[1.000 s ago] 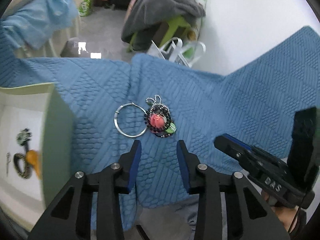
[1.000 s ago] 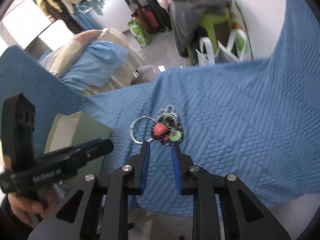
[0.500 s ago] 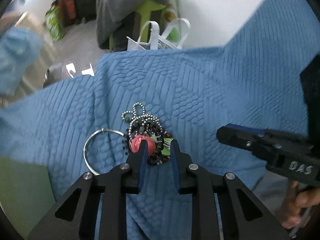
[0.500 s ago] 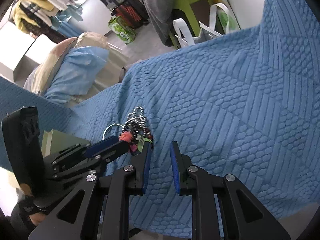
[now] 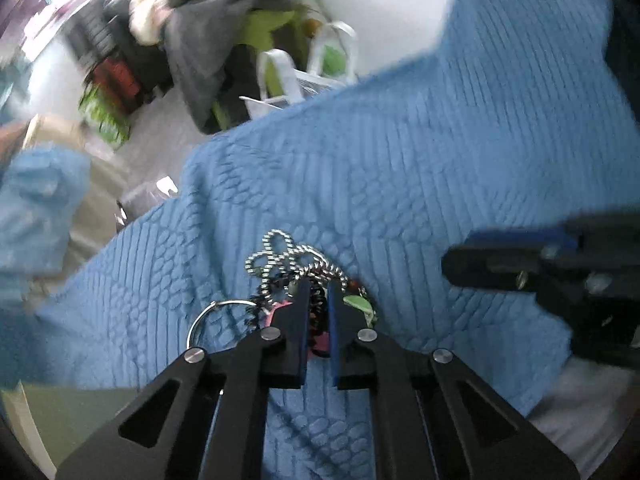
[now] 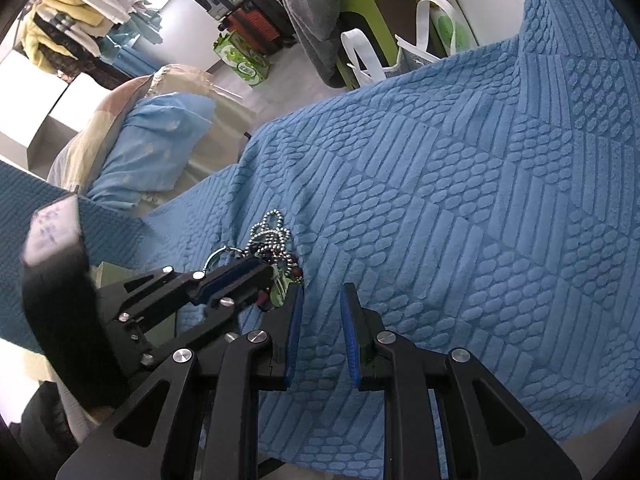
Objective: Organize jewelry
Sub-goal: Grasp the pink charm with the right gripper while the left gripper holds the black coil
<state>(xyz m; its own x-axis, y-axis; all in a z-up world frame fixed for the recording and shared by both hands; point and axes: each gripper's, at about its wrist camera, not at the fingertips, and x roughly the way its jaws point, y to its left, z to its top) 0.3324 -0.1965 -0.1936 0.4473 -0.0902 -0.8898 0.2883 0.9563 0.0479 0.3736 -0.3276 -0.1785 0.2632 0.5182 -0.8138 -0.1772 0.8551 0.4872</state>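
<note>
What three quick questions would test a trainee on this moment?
1. True or false: the right claw holds the silver ball chain.
2. Which claw is shut on the tangled cluster of dark beads and pink and green charms? A: left. B: right.
3. Fill in: the jewelry lies on a textured blue ____.
Key: 1 false, its jaws are empty; 2 A, the left claw; 3 blanket.
</note>
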